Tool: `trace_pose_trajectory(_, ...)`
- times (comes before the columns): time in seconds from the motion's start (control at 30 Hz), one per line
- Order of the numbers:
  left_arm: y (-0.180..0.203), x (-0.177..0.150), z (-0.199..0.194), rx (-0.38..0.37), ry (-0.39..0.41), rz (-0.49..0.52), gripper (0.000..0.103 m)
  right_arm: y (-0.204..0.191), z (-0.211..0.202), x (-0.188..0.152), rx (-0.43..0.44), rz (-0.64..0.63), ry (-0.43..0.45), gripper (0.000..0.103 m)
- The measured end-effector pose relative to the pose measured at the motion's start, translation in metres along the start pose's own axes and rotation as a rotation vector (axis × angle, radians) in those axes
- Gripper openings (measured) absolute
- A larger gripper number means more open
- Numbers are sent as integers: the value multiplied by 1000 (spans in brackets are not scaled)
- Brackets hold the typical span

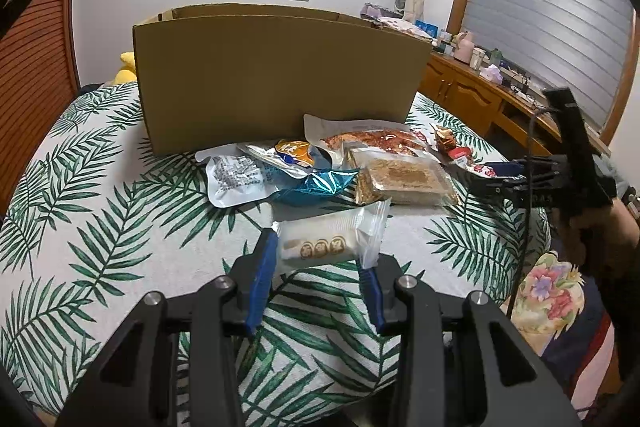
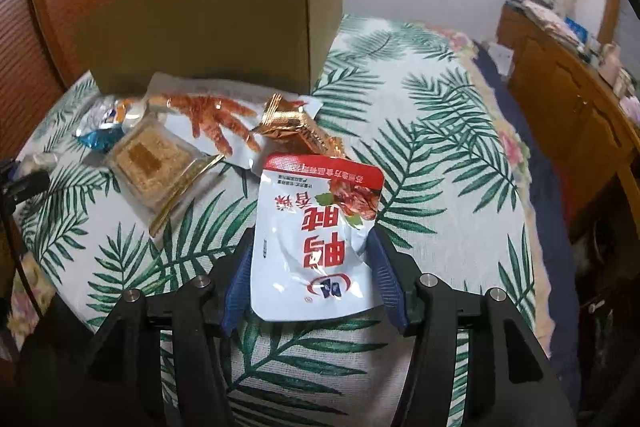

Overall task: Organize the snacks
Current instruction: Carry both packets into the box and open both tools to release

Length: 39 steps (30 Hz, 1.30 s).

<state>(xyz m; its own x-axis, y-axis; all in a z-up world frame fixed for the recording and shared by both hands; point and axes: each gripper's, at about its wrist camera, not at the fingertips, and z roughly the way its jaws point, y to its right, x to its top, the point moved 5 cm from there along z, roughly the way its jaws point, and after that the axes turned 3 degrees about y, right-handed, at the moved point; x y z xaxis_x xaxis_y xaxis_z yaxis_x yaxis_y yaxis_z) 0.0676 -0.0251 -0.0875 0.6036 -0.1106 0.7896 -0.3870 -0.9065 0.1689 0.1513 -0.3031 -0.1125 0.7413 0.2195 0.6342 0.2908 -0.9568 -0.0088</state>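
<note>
My left gripper (image 1: 318, 251) is shut on a white wrapped cake bar (image 1: 320, 241), its blue pads pressing both ends just above the leaf-print bedspread (image 1: 100, 195). In the right wrist view, my right gripper (image 2: 312, 243) is shut on a white pouch with a red top (image 2: 316, 227), held upright between the pads. An open cardboard box (image 1: 280, 83) (image 2: 208, 27) stands behind a pile of snacks. The pile holds a chicken-feet pack (image 1: 372, 139) (image 2: 212, 127), a crumbly cake pack (image 1: 404, 179) (image 2: 152, 159), a blue foil bag (image 1: 316, 185), a silver pouch (image 1: 236, 177) and a gold wrapper (image 2: 292, 125).
A wooden cabinet (image 1: 472, 91) (image 2: 560, 75) cluttered with small items runs along the right, beyond the bed's edge. A yellow plush toy (image 1: 126, 67) lies left of the box. A slatted wooden door (image 1: 36, 67) stands at the far left. A person's hand (image 1: 600, 235) holds the right gripper.
</note>
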Motion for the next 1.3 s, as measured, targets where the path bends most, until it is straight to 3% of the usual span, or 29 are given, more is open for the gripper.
trace_pose_trajectory(0.2, 5, 1, -1, -9, 12, -5, 38, 2, 0, 1, 12, -17, -14, 50)
trace_pose_trajectory(0.37, 13, 5, 1, -15, 10, 14, 38, 2, -17, 3, 12, 9, 62, 37)
trace_pose_trajectory(0.9, 11, 11, -1, -10, 24, 4, 38, -15, -41, 10, 17, -13, 157, 37)
trace_pose_trajectory(1.3, 0, 54, -12, 16, 87, 17, 38, -51, -76, 42, 49, -95, 265, 37)
